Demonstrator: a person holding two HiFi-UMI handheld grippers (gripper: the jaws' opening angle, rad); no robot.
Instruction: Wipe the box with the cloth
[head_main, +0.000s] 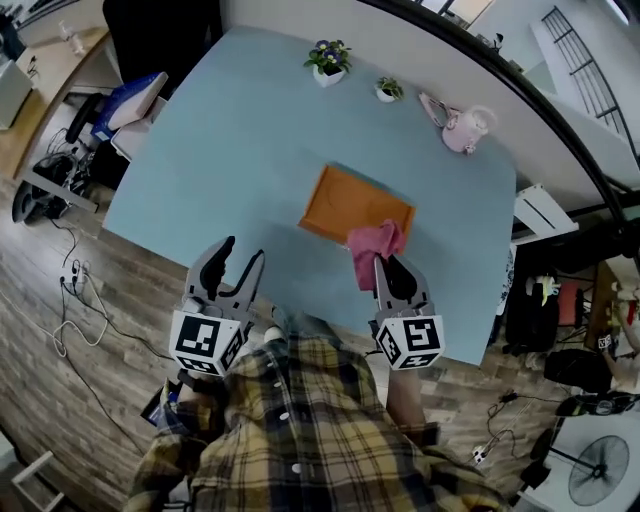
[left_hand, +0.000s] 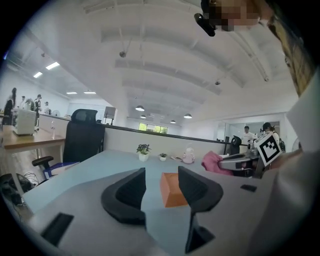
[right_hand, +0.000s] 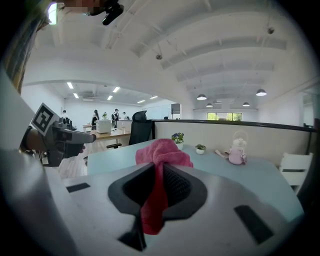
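Note:
An orange box (head_main: 355, 203) lies flat on the pale blue table (head_main: 230, 150), a little right of centre; it also shows between the left jaws as the orange box (left_hand: 172, 189) further off. My right gripper (head_main: 388, 268) is shut on a pink cloth (head_main: 373, 245), which bunches up above the jaws near the box's near right corner. In the right gripper view the pink cloth (right_hand: 160, 170) hangs through the right gripper (right_hand: 158, 187). My left gripper (head_main: 238, 258) is open and holds nothing, over the table's near edge, left of the box. The left gripper (left_hand: 161, 186) has a clear gap.
At the table's far side stand a flowering potted plant (head_main: 328, 60), a small green plant (head_main: 388, 90) and a pink teapot-like ornament (head_main: 462, 128). A black office chair (left_hand: 82, 140) stands at the left. Cables lie on the wooden floor (head_main: 60, 330) by the table.

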